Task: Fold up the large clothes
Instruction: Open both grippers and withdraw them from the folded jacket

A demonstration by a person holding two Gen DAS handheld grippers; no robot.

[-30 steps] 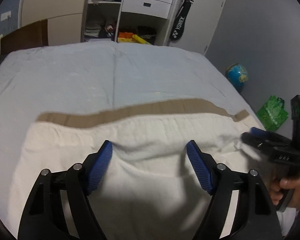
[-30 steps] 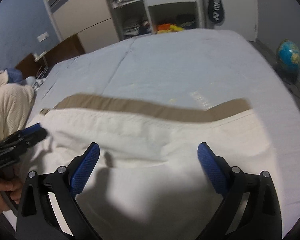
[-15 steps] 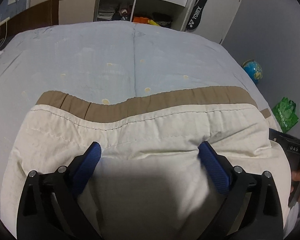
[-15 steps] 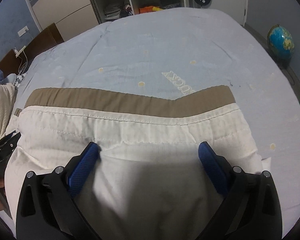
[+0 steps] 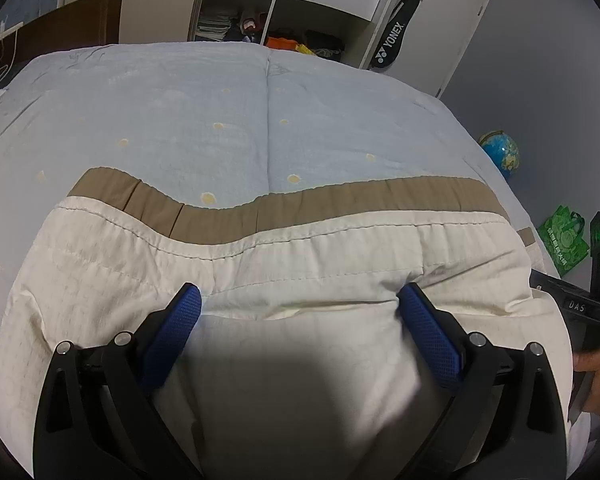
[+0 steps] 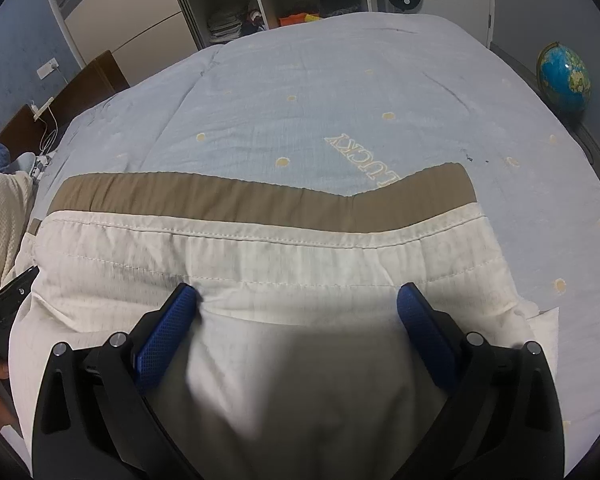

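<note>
A large cream quilted garment point(image 5: 340, 256) with a tan band point(image 5: 340, 204) along its far edge lies spread on the light blue bed point(image 5: 260, 112). My left gripper point(image 5: 298, 300) stands wide open, its blue fingertips point(image 5: 188, 304) resting on the cream cloth and dimpling it, with nothing pinched. In the right wrist view the same garment point(image 6: 300, 252) and tan band point(image 6: 260, 200) fill the near half. My right gripper point(image 6: 298, 300) is also wide open, tips down on the cloth. The near part of the garment is hidden under both grippers.
Beyond the bed stand an open wardrobe with shelves point(image 5: 260, 28) and a racket bag point(image 5: 392, 40). A globe point(image 5: 500, 152) and a green bag point(image 5: 564, 240) sit on the floor at right. A knitted cream blanket point(image 6: 0, 220) lies past the bed's left edge. A hand point(image 5: 596, 364) holds the other gripper's housing.
Both grippers have sunk onto the garment. The left jaws have spread wider. The cloth's far edge has settled flat on the bed.
</note>
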